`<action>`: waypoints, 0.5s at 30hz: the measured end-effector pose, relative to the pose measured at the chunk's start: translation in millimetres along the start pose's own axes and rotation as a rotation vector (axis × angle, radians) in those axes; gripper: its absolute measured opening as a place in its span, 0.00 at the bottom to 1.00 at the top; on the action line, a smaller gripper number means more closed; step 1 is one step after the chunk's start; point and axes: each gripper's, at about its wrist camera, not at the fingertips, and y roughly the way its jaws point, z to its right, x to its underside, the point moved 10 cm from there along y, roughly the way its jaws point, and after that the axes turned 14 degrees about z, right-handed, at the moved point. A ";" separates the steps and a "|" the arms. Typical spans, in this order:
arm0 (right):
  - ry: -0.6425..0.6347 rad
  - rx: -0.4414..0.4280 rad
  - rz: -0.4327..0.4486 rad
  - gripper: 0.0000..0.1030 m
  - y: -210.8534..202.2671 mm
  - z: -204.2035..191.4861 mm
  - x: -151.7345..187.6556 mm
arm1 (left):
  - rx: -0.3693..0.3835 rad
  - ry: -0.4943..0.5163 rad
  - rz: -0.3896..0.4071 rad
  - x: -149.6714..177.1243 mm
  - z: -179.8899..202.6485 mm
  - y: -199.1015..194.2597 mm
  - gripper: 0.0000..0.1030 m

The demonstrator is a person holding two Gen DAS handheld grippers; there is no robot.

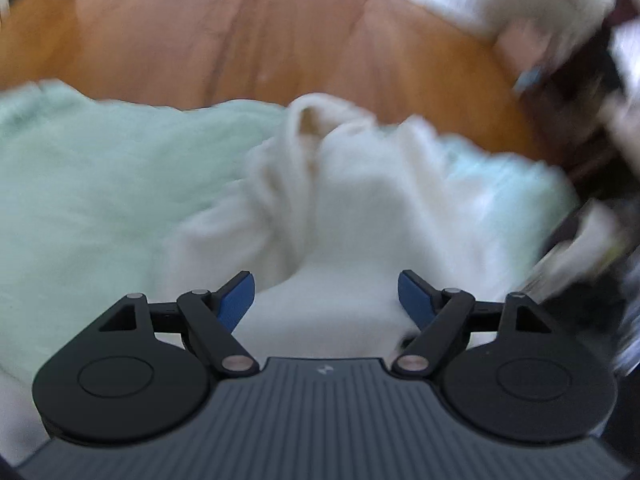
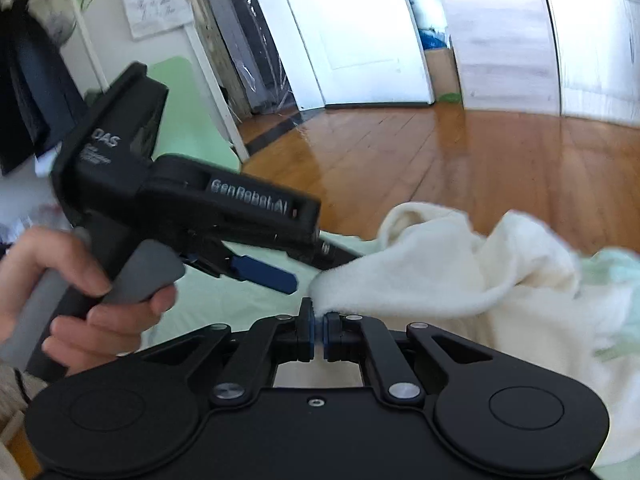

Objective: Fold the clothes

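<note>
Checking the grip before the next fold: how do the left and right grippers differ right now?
The left gripper has its jaws wide apart; the right gripper is shut. The left holds nothing and hangs above the white fleece garment; the right pinches an edge of that garment. Both have blue pads on black fingers.
</note>
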 end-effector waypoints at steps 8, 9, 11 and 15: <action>-0.022 0.042 0.062 0.06 -23.1 1.5 -17.4 | -0.026 0.341 0.188 0.0 8.9 -83.2 0.76; -0.003 0.049 0.061 0.06 -24.8 6.6 -22.3 | 0.003 0.364 0.194 2.5 11.7 -88.5 0.76; 0.018 0.048 0.048 0.06 -29.0 10.4 -31.3 | 0.077 0.403 0.189 8.1 21.3 -92.7 0.79; -0.098 0.079 -0.032 0.06 -25.8 6.4 -36.0 | 0.104 0.458 0.282 22.1 32.0 -88.5 0.79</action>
